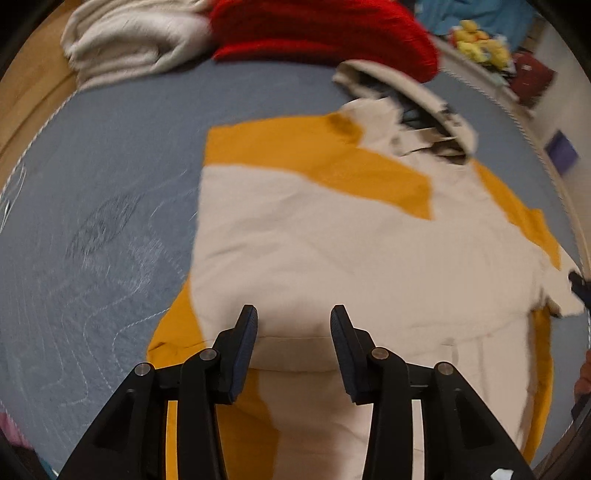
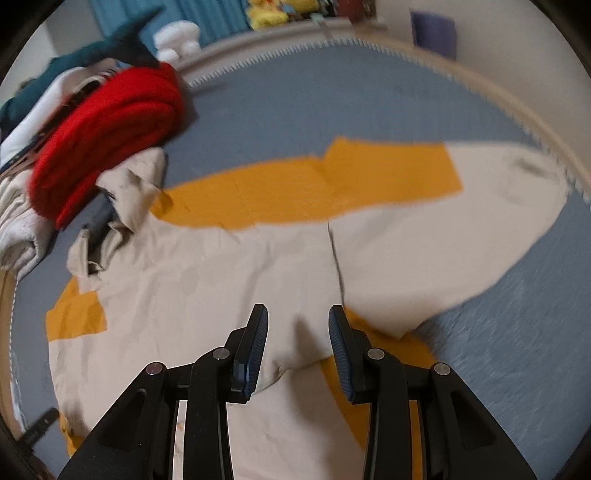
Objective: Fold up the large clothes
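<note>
A large beige and mustard-yellow jacket (image 1: 332, 236) lies spread flat on a grey-blue quilted bed, its collar toward the far side. It also shows in the right wrist view (image 2: 236, 266), with one sleeve (image 2: 461, 221) stretched out to the right. My left gripper (image 1: 293, 314) is open and hovers over the jacket's lower hem area, holding nothing. My right gripper (image 2: 297, 314) is open over the jacket's body near a folded flap, holding nothing. The right gripper's tip (image 1: 578, 284) shows at the right edge of the left wrist view.
A red knit garment (image 1: 325, 33) and a cream garment (image 1: 125, 40) are piled at the far side of the bed (image 1: 92, 184). The red pile (image 2: 107, 136) sits left in the right wrist view. Yellow plush toys (image 1: 480, 44) and the bed's edge lie beyond.
</note>
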The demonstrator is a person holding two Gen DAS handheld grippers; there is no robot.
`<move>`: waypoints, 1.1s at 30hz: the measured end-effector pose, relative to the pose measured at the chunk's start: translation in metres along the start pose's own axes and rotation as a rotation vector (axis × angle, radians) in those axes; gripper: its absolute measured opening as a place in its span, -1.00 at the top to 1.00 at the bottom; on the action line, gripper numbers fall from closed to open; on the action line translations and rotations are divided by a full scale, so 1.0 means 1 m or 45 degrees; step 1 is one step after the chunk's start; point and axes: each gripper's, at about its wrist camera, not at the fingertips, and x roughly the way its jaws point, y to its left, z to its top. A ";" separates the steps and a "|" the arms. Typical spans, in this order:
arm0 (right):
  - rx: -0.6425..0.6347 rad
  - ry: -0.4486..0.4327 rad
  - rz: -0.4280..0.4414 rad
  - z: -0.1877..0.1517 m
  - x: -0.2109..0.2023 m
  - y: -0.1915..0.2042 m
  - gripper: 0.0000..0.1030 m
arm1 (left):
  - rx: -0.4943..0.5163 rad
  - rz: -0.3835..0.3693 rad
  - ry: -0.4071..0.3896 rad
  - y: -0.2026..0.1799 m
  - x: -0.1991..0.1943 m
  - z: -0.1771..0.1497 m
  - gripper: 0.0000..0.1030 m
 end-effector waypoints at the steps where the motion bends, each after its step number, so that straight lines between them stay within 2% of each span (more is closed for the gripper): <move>1: -0.022 -0.040 0.002 0.002 -0.011 0.000 0.30 | 0.030 -0.015 -0.022 -0.008 -0.001 0.005 0.26; 3: -0.059 -0.103 0.006 0.005 -0.029 0.001 0.30 | 0.086 -0.032 -0.057 -0.030 0.006 0.021 0.26; 7: -0.121 -0.204 0.012 0.010 -0.058 -0.001 0.30 | 0.154 -0.070 -0.127 -0.056 -0.001 0.024 0.26; 12: -0.083 -0.274 0.019 0.016 -0.081 -0.022 0.30 | 0.188 -0.128 -0.177 -0.071 -0.010 0.022 0.26; 16: -0.021 -0.273 -0.005 0.020 -0.080 -0.059 0.30 | 0.175 -0.145 -0.178 -0.077 -0.006 0.024 0.26; 24: 0.138 -0.212 -0.127 0.024 -0.054 -0.168 0.30 | 0.222 -0.141 -0.151 -0.095 0.007 0.021 0.26; 29: 0.227 -0.208 -0.149 0.021 -0.049 -0.222 0.30 | 0.242 -0.144 -0.148 -0.104 0.011 0.021 0.26; 33: 0.291 -0.214 -0.144 0.022 -0.043 -0.250 0.30 | 0.239 -0.150 -0.138 -0.105 0.013 0.021 0.26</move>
